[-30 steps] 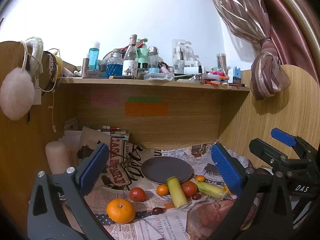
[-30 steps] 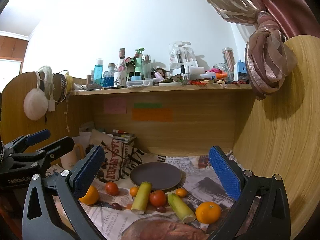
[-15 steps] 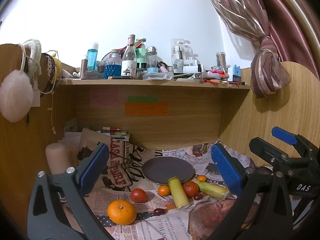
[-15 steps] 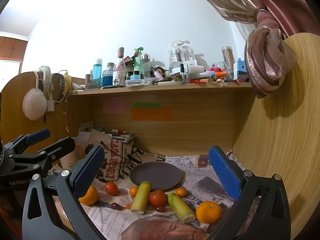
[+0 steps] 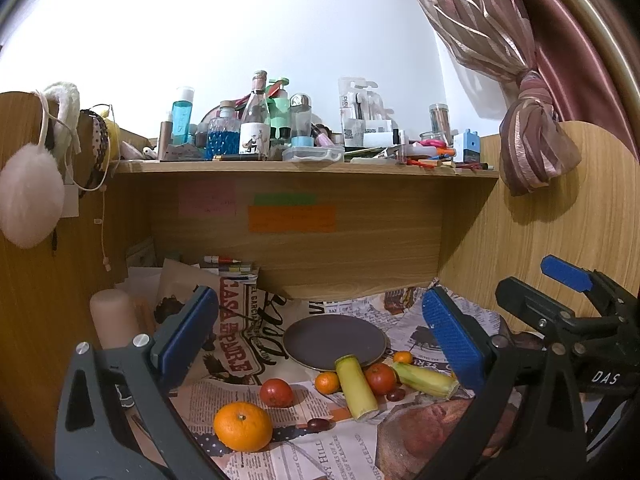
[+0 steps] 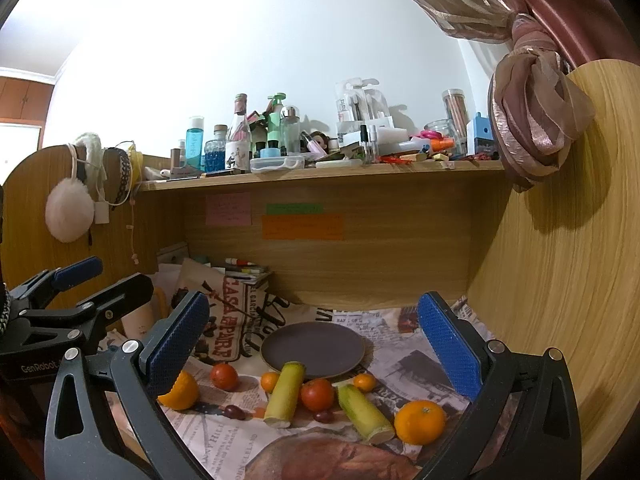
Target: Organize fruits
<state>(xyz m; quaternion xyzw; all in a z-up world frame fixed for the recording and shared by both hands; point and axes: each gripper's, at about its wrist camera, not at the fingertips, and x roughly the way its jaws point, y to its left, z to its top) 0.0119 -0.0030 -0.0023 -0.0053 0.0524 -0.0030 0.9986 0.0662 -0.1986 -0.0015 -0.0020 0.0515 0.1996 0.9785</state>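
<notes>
Fruit scattered before empty plate (image 6: 312, 349). Both grippers, left (image 5: 320, 340) and right (image 6: 316, 344), fingers apart, holding nothing. You start with nearest orange (image 6: 419, 421); grip gently across widest part.

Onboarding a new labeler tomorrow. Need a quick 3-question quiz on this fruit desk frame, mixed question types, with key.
1. True or false: the dark plate already has fruit on it.
2. Multiple choice: the left tongs and right tongs are
A. both open and holding nothing
B. both shut on oranges
C. left open, right shut on a tomato
3. Fill in: in the right wrist view, the big orange lies just right of a yellow-green ____.

Key:
1. False; the plate is bare, fruit lies on the newspaper in front of it.
2. A
3. stalk (cut, cane-like piece)
</notes>
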